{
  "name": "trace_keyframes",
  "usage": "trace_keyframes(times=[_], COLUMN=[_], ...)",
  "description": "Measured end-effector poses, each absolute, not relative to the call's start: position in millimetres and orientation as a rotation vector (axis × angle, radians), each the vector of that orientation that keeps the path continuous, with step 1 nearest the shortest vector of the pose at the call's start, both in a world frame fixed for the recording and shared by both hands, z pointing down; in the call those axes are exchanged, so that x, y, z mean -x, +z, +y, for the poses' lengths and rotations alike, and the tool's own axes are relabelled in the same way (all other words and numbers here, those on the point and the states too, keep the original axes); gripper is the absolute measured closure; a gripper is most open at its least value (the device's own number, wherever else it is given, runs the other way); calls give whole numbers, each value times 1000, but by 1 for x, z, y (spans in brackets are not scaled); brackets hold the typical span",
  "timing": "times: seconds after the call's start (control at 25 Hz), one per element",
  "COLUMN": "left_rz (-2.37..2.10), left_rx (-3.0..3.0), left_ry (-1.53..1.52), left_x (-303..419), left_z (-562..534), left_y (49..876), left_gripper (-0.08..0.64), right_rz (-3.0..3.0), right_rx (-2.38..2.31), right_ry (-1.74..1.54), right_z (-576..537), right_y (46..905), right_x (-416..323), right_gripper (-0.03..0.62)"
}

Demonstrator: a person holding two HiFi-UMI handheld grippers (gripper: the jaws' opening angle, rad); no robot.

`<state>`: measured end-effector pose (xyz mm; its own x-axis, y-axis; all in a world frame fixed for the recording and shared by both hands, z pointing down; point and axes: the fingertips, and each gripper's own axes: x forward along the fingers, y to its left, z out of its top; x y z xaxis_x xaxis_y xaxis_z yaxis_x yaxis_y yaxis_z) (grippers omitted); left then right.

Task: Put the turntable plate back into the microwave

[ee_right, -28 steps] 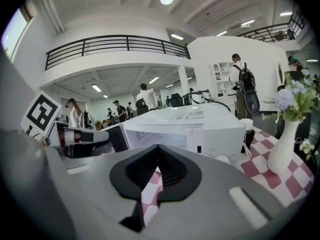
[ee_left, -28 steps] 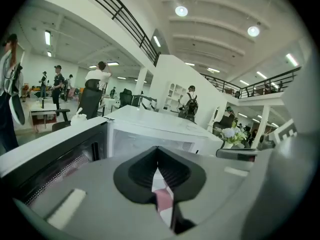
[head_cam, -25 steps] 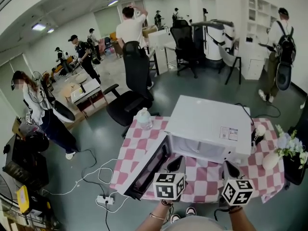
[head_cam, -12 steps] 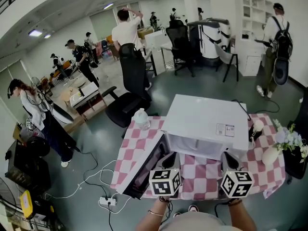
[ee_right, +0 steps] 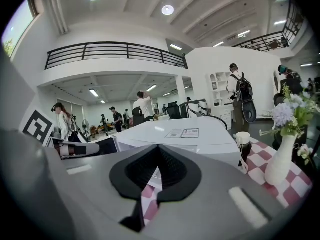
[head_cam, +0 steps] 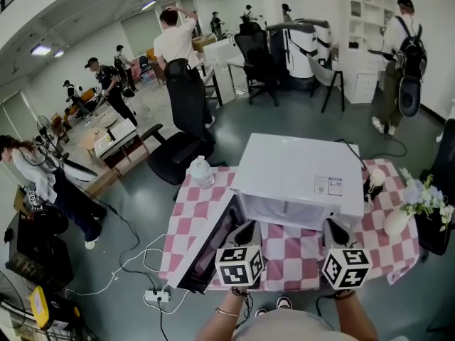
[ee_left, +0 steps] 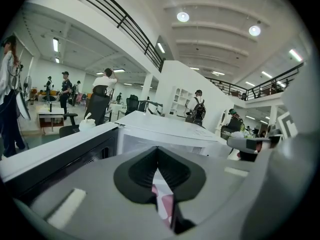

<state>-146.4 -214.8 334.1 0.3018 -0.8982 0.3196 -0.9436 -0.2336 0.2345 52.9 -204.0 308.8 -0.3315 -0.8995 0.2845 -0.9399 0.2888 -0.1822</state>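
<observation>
Head view: tools [head_cam: 247, 231] [head_cam: 335, 230] (both closed) face microwave [head_cam: 298, 172].

A grey floor [head_cam: 284, 119], black office chairs [head_cam: 186, 101] and a white shelving unit [head_cam: 361, 9] lie under ceiling lights [head_cam: 40, 50] and a railed balcony [ee_right: 115, 51].

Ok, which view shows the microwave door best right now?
The head view: the microwave door shows whole, swung open on the left of the microwave. The left gripper view catches only its top edge and dark inner face, close up. The right gripper view shows barely a dark sliver of it.
</observation>
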Motion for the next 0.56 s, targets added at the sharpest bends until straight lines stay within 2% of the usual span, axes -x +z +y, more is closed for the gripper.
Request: trace_keyframes(times=[0.56], left_rz=[-1651], left_rx=[-2167], left_ry=[162], left_x=[156], left_z=[-218], left_y=[342], left_gripper=[562], right_rz=[-2404], right_rx=[-1718], right_ry=[466], right_z=[-205], right_y=[306], right_x=[-48], right_gripper=[584])
